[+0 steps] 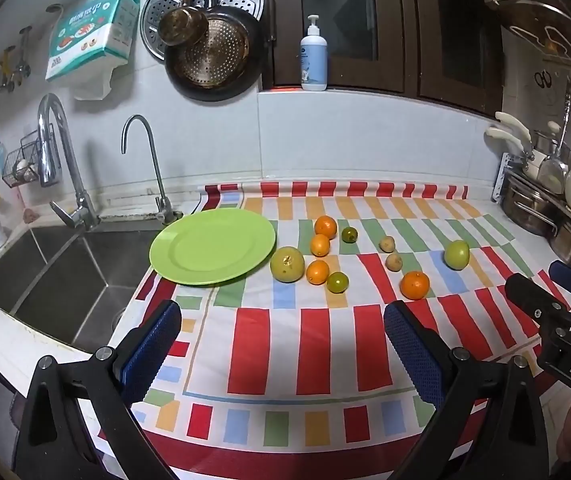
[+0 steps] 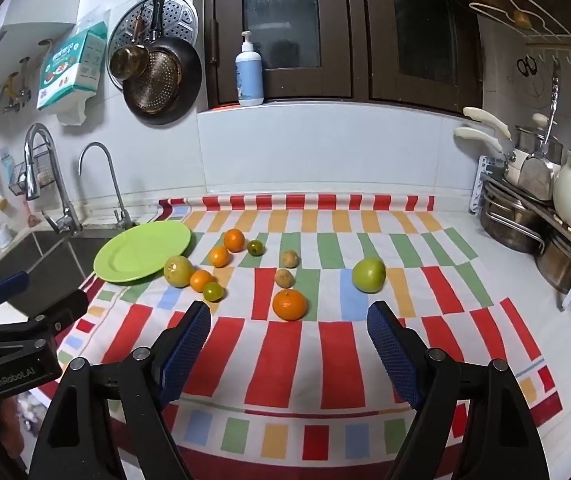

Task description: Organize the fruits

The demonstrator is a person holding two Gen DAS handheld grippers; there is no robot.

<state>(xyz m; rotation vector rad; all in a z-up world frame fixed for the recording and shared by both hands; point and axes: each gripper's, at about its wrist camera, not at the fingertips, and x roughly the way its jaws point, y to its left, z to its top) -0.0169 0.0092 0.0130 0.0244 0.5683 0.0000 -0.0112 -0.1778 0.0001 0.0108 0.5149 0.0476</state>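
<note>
Both claws are empty and stand wide. The left gripper point(image 1: 283, 334) hangs over the near edge of the striped red, white and pastel tablecloth point(image 1: 313, 352); the right gripper point(image 2: 289, 334) hangs over the same cloth, further right.

The round lime-green plastic plate point(image 1: 173, 248) lies ahead and left of the left claw, beside the steel sink point(image 1: 45, 272), and it is bare. No fruit has been moved onto it.

The fruits lie ahead of both claws, none touching a pad. A cluster sits just right of the plate: a large yellow-green blemished round fruit point(image 1: 287, 264), three small oranges, of which the nearest point(image 1: 317, 272) is almost touching it, and two small dark green citrus. Straight ahead of the right claw and nearest to it lies a dimpled orange mandarin point(image 2: 290, 304). Beyond it are two small brown fruits, and ahead to its right a smooth green apple-like fruit point(image 2: 368, 275).

Judgement: the right claw is nearer the mandarin, the left claw nearer the plate-side cluster. All the fruits are roundish with no marked long axis, so approach angle matters little; rolling on the cloth is the likely hazard.
</note>
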